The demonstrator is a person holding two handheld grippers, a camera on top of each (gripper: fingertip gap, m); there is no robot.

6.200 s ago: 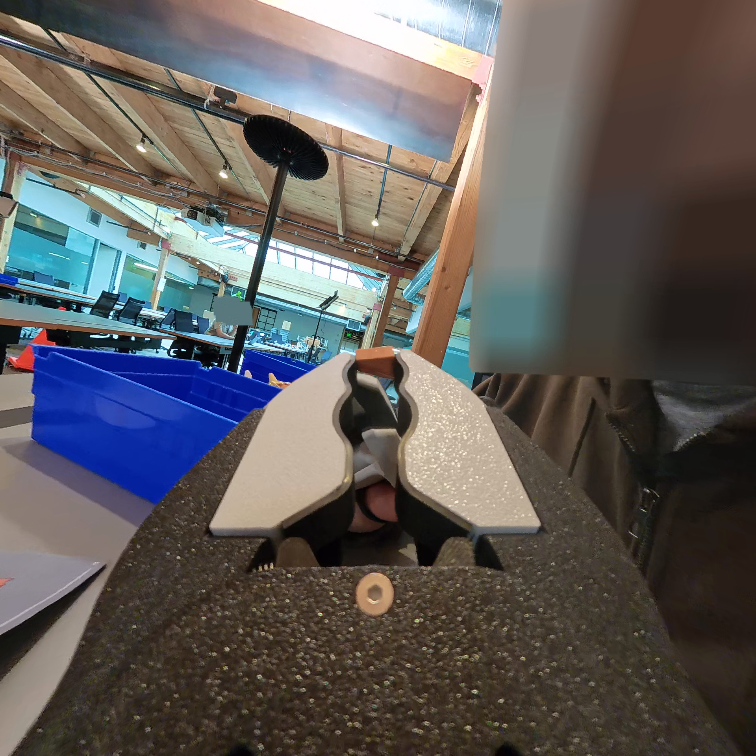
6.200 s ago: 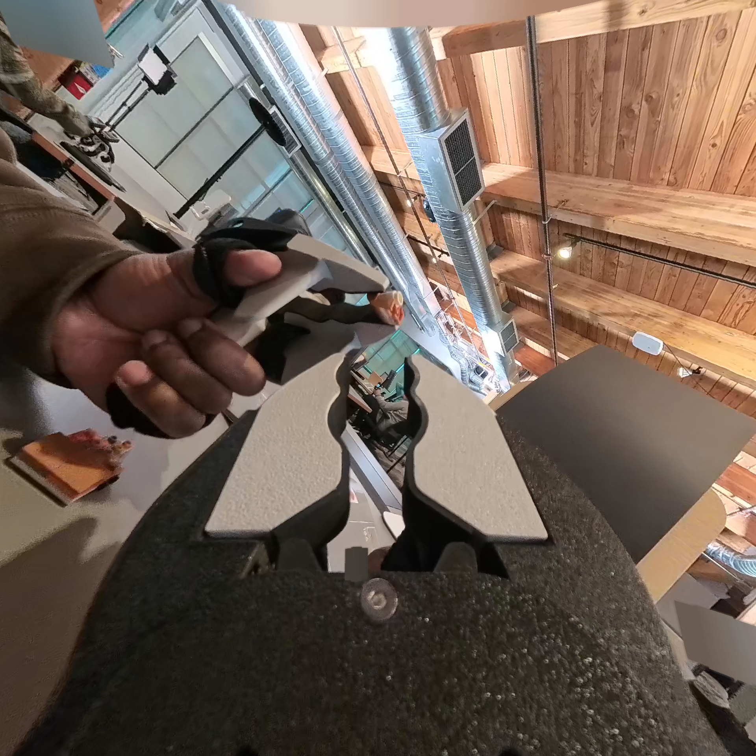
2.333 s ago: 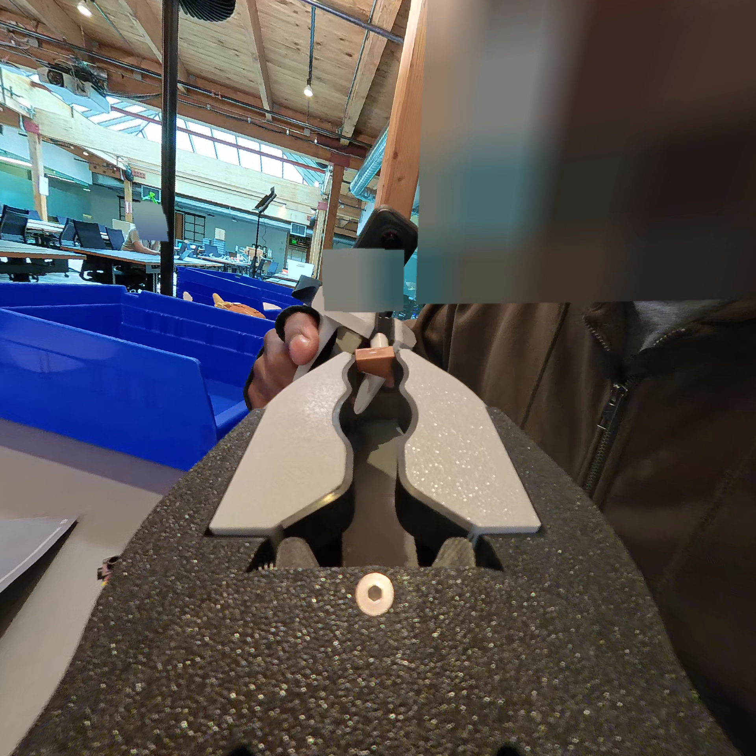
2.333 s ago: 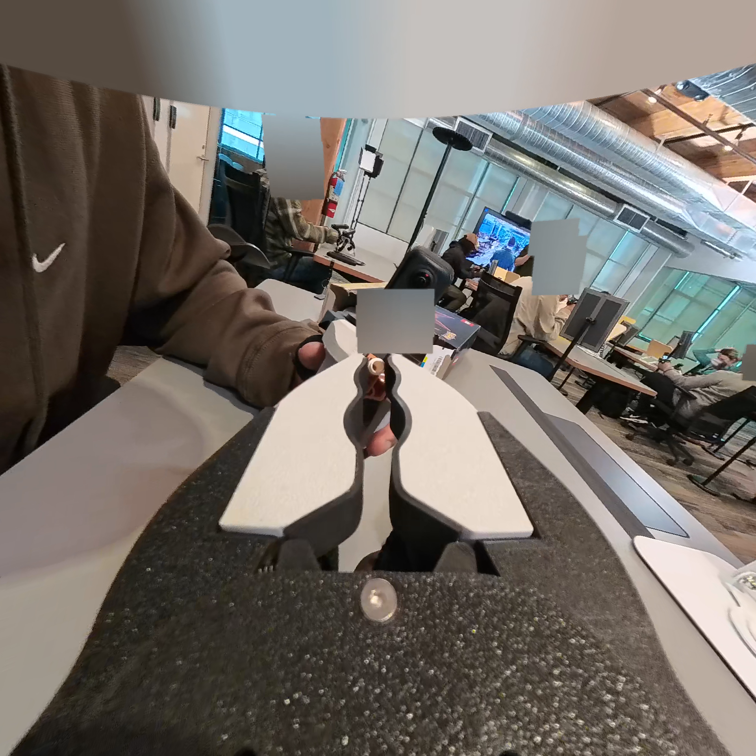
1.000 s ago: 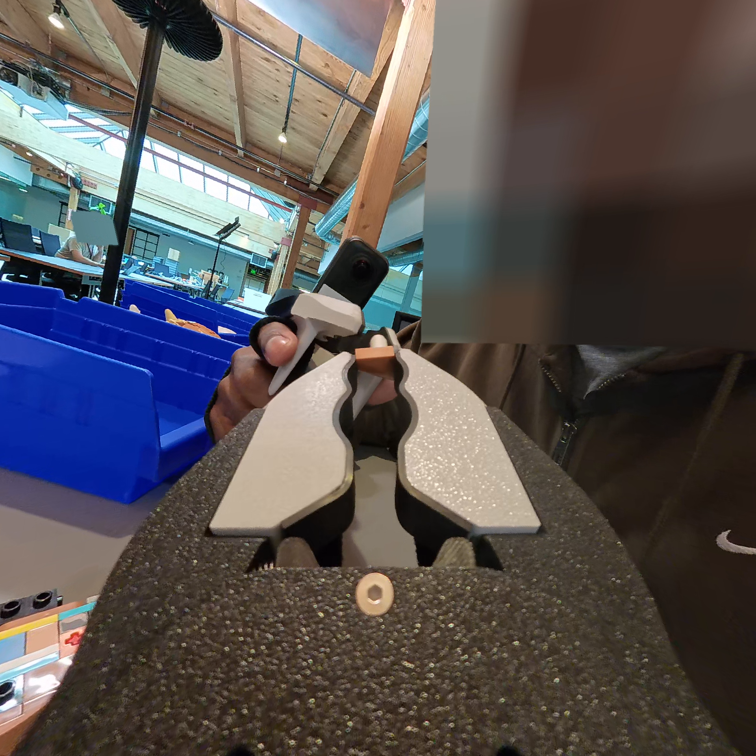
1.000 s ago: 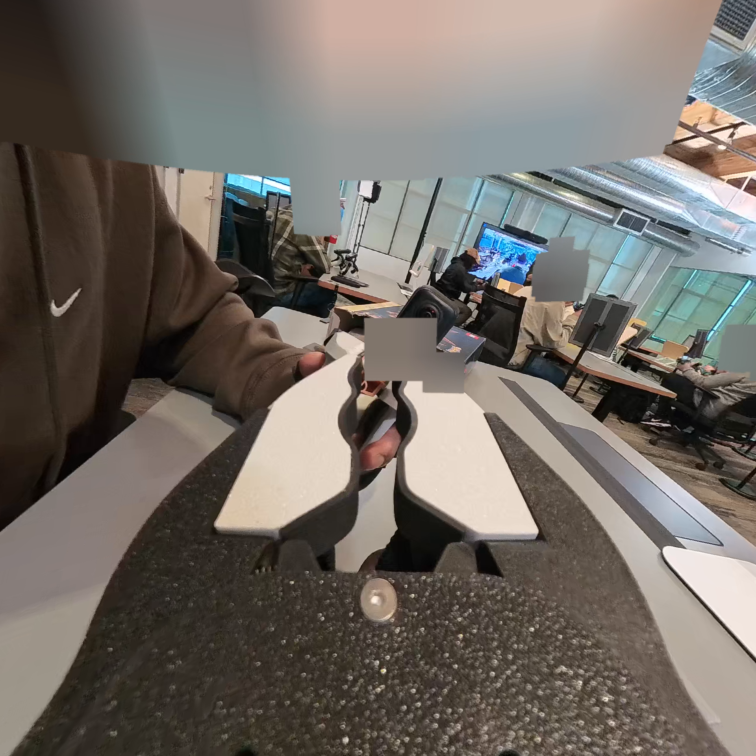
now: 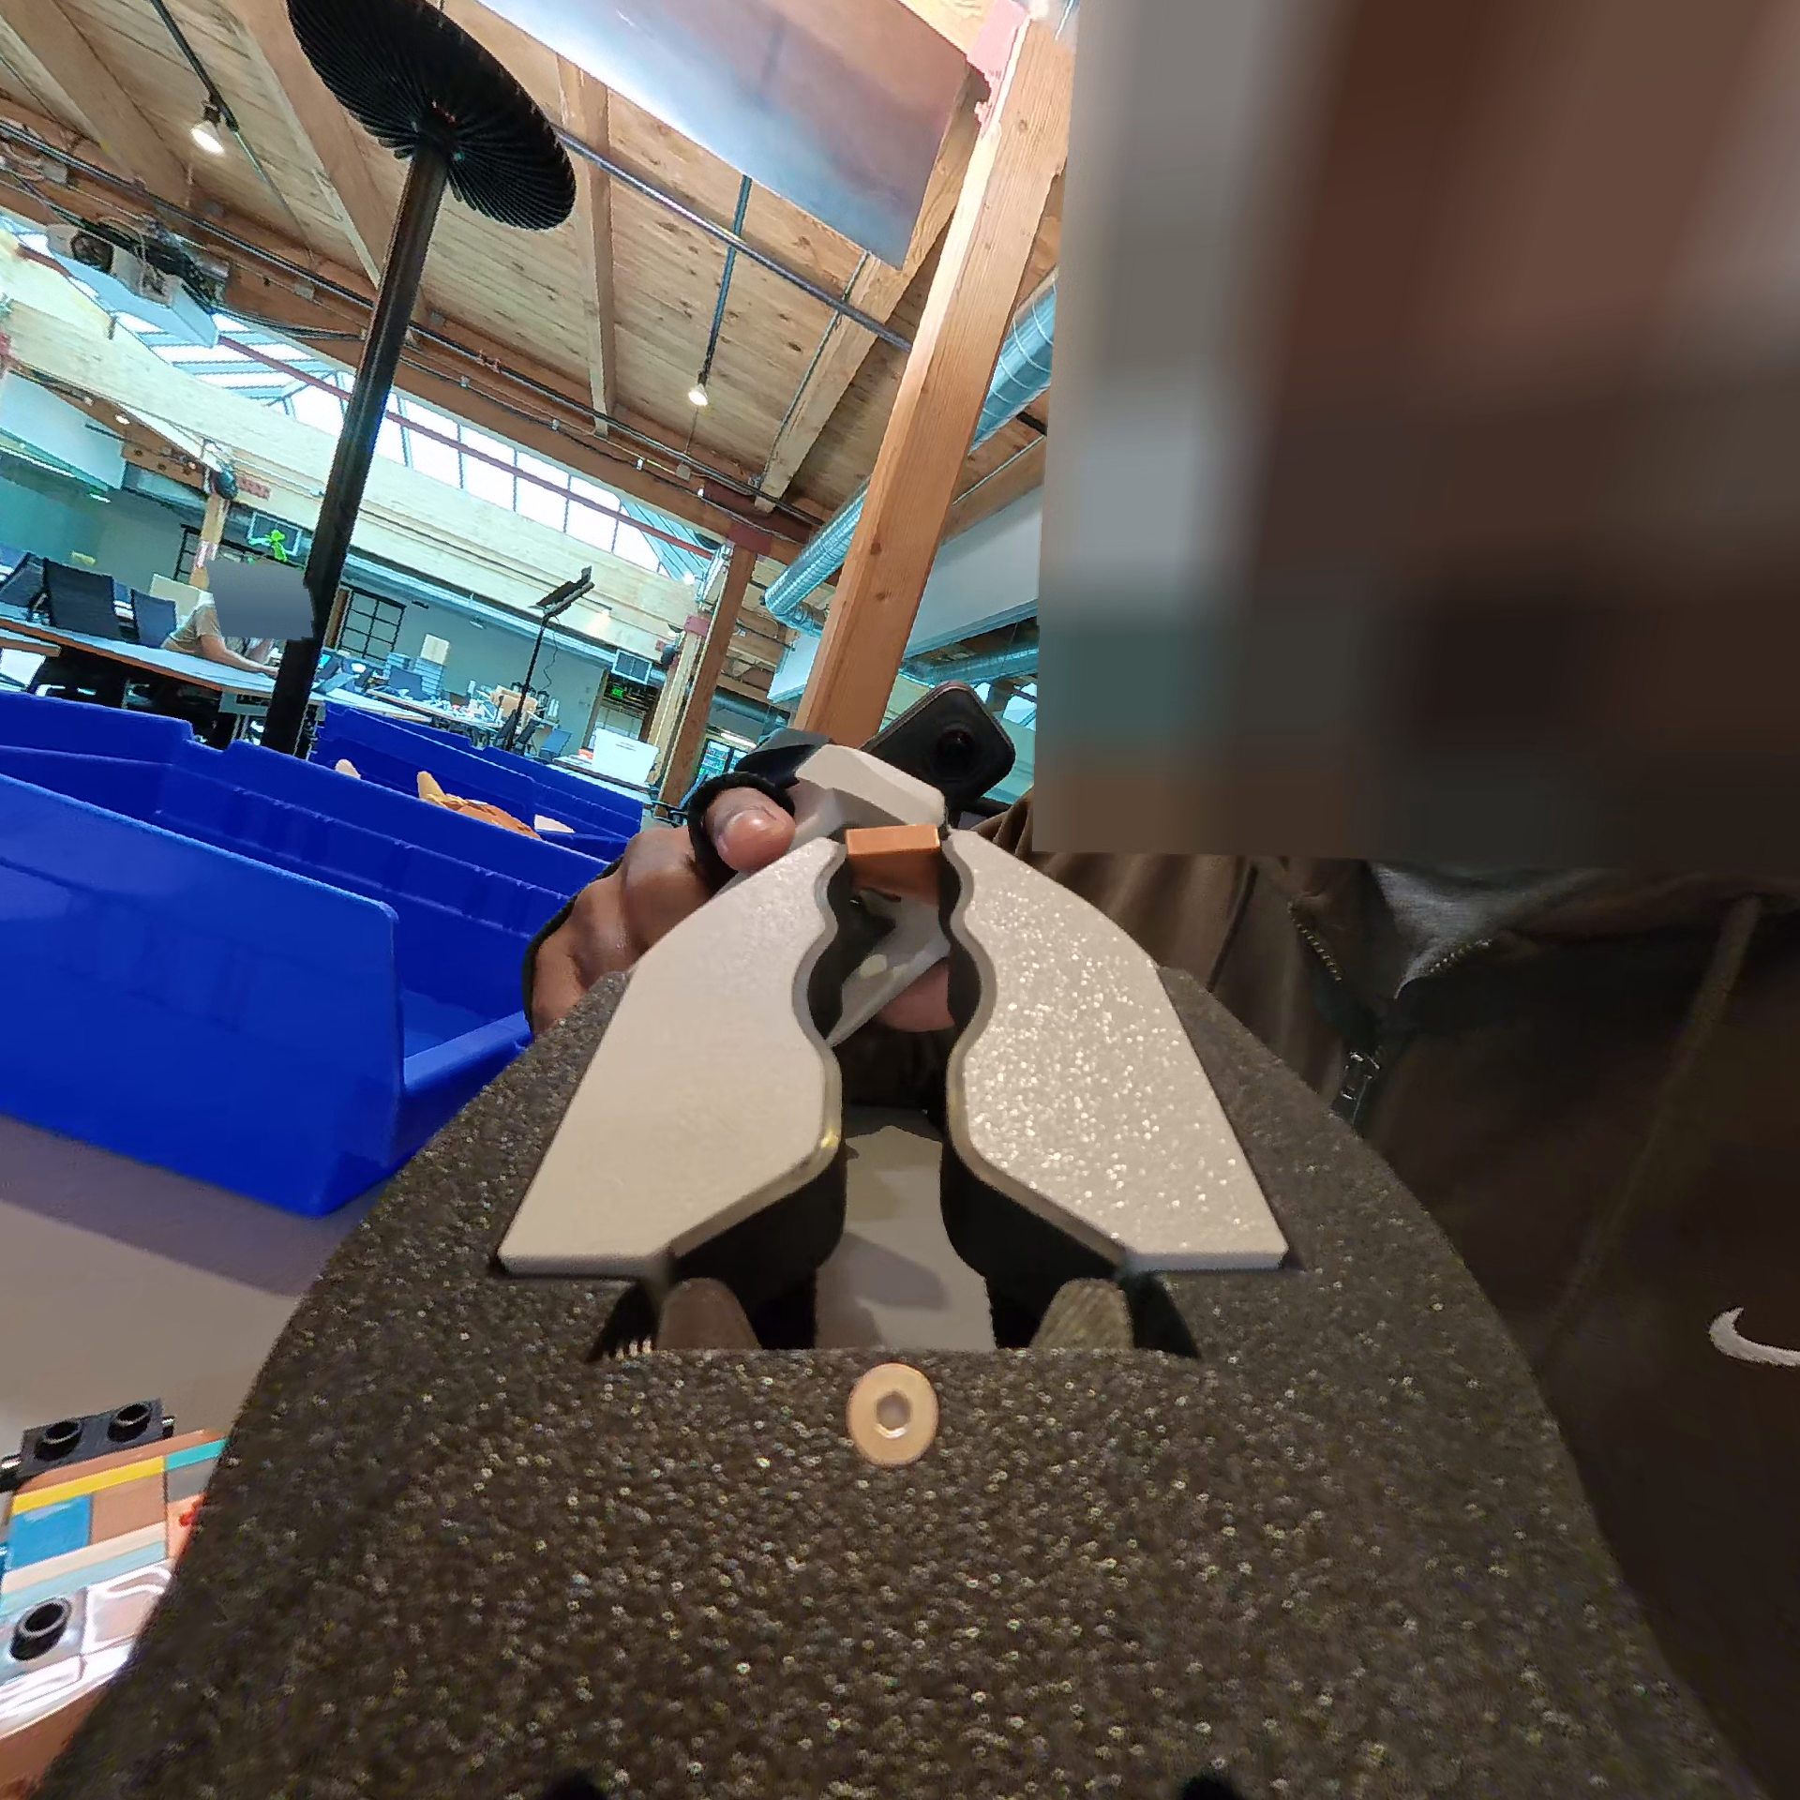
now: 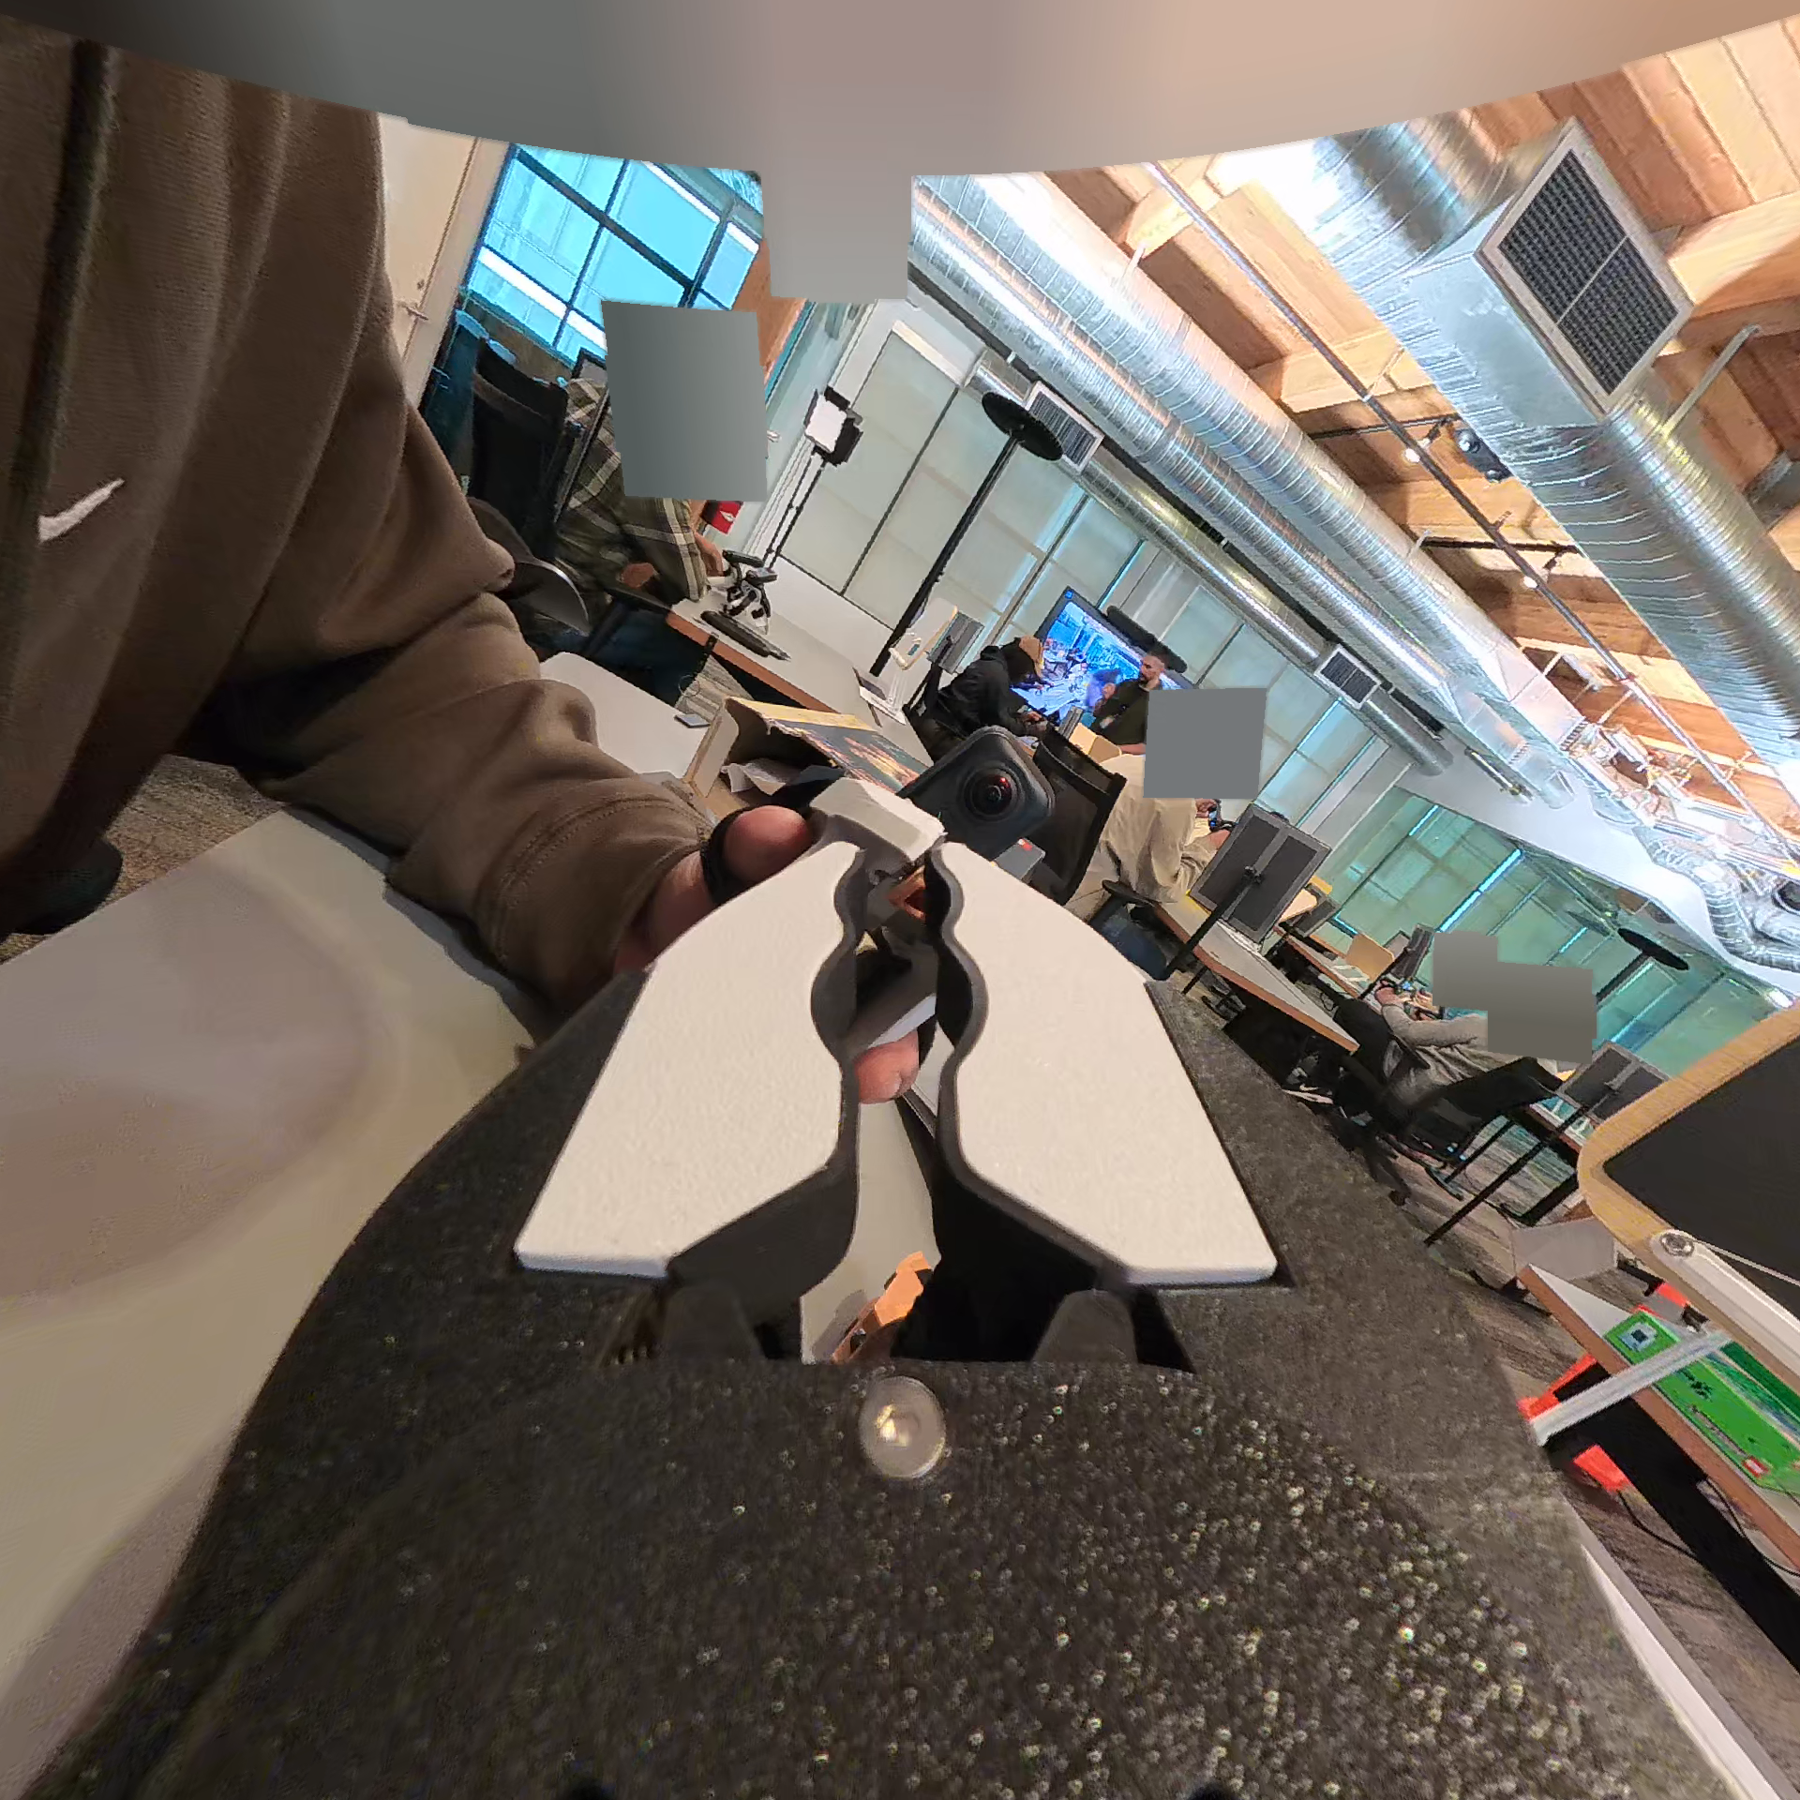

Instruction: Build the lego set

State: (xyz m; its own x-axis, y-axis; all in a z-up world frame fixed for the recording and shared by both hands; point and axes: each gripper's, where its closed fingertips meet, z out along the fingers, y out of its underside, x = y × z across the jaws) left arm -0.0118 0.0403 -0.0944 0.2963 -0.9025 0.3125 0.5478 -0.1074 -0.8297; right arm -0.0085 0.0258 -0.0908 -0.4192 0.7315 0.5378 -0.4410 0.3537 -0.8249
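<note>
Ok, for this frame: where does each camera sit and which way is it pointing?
Left wrist: on the left tool, aimed up at the person's chest; shows the brown brick it grips, blue bins.
Right wrist: on the right tool, facing the left arm, sleeve and office.
Shared: the brick, each other's tool.

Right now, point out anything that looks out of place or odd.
Nothing looks damaged or spilled. One thing stands out: the left gripper pinches the small brown brick only at the very tips of its jaws, up in the air, so the hold looks slim.
</note>
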